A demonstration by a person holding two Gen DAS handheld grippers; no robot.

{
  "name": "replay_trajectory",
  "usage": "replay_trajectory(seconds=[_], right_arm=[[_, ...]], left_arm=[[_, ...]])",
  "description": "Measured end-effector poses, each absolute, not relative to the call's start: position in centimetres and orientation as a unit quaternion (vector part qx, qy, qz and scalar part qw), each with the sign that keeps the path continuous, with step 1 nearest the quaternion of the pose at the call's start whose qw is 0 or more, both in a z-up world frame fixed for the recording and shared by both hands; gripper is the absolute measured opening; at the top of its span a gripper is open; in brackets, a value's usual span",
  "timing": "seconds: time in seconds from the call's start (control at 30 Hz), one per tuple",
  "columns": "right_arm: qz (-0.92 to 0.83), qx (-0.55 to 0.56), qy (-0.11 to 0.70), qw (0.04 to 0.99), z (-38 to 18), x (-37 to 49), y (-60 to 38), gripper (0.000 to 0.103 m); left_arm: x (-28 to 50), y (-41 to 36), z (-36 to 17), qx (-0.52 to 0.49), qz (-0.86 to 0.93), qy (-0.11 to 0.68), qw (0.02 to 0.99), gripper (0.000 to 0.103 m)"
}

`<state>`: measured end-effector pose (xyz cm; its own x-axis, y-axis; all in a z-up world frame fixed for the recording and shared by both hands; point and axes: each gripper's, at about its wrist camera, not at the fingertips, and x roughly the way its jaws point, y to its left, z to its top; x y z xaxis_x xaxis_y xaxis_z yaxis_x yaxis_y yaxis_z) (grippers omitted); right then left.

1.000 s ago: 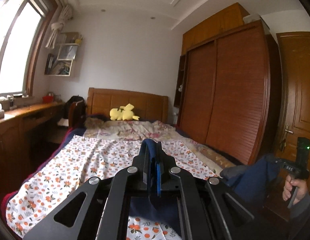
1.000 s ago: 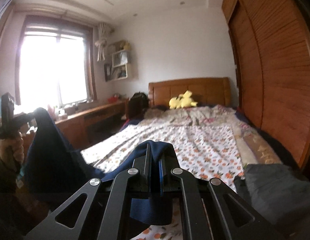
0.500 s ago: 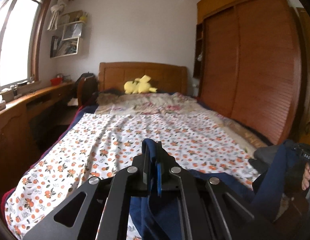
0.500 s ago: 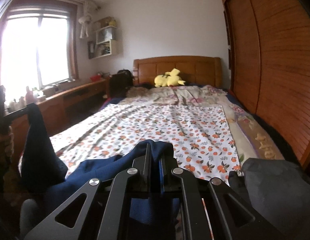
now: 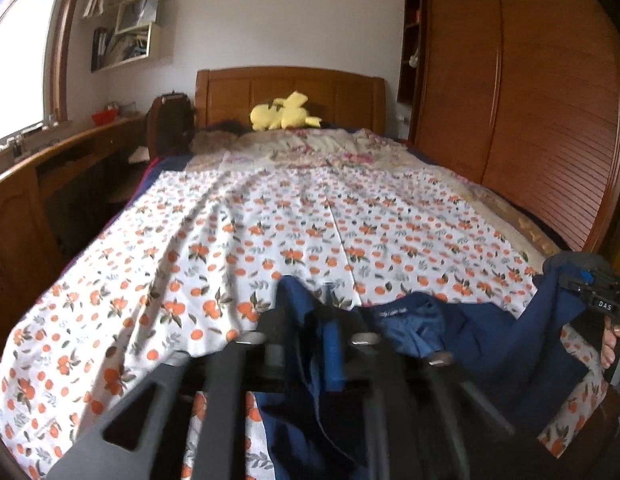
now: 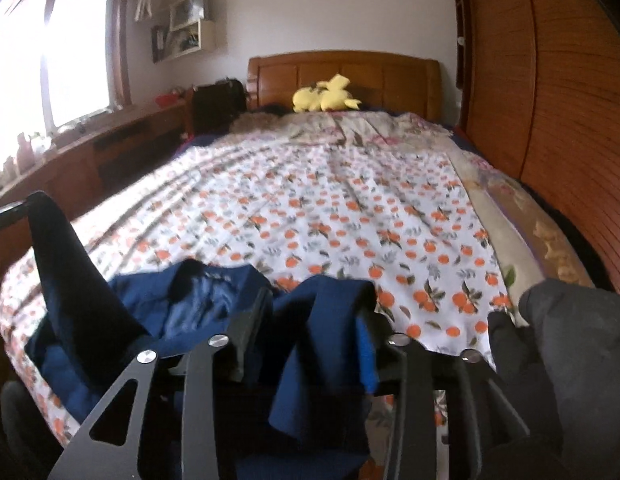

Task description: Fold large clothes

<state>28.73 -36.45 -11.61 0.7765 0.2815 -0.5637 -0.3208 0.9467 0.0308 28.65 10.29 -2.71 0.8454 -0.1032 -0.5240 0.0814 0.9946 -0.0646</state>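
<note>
Letting go too early is the main risk: both pairs of jaws are opening while the navy garment [image 6: 214, 304] is only partly laid on the bed [image 6: 350, 208], near its foot edge. Much of the cloth looks bunched rather than spread, so, as I judge it, the pile could settle crooked or slide off the foot edge, and the fold would start from a crumpled shape. A dark grey heap [image 6: 566, 320] at the bed's right foot corner lies just beside the cloth and could get caught up in it.

On the right gripper [image 6: 316, 320] the jaws stand apart, with a flap of the navy cloth draped between them and hanging over the front; the pads do not seem to press it. On the left gripper [image 5: 306, 332], blurred here, the jaws look parted too, with a ridge of the same cloth standing up between them. Between the two grippers the garment's collar area lies open on the orange-print sheet [image 5: 230, 240].
</note>
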Motion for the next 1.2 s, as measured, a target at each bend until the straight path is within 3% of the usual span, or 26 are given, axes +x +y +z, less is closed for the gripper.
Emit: replay_trajectory(seconds=[0.07,0.1,0.4,0.93,1.0,1.07,1.1,1.2], right_arm=[[0.151,-0.039,0.297,0.942,-12.0,28.4,-36.5,0.053],[0.145,-0.041,0.299,0.943,-12.2,28.1,-36.5,0.054],[0.139,-0.061,0.304,0.941,-13.1,25.5,-34.8,0.055],[0.203,-0.172,0.376,0.888,-18.6,26.7,-24.5,0.054],[0.198,-0.177,0.383,0.885,-19.0,27.3,-24.5,0.039],[0.2,-0.175,0.395,0.88,-19.3,28.3,-24.5,0.007],[0.214,-0.166,0.403,0.874,-19.2,28.9,-24.6,0.003],[0.221,-0.153,0.392,0.88,-17.8,30.9,-24.5,0.002]], left_arm=[[28.3,10.6,-3.9,-0.027,-0.053,0.276,0.959,0.064],[28.1,10.7,-4.6,-0.025,-0.052,0.275,0.96,0.065],[24.8,9.4,-8.6,-0.011,-0.071,0.251,0.965,0.1],[22.8,8.4,-12.0,-0.005,-0.113,0.252,0.961,0.1],[22.8,8.7,-12.1,-0.009,-0.114,0.254,0.96,0.1],[22.8,8.9,-12.2,-0.011,-0.114,0.255,0.96,0.1],[22.8,9.0,-12.2,-0.013,-0.114,0.255,0.96,0.1],[22.9,9.5,-12.3,-0.019,-0.112,0.256,0.96,0.1]])
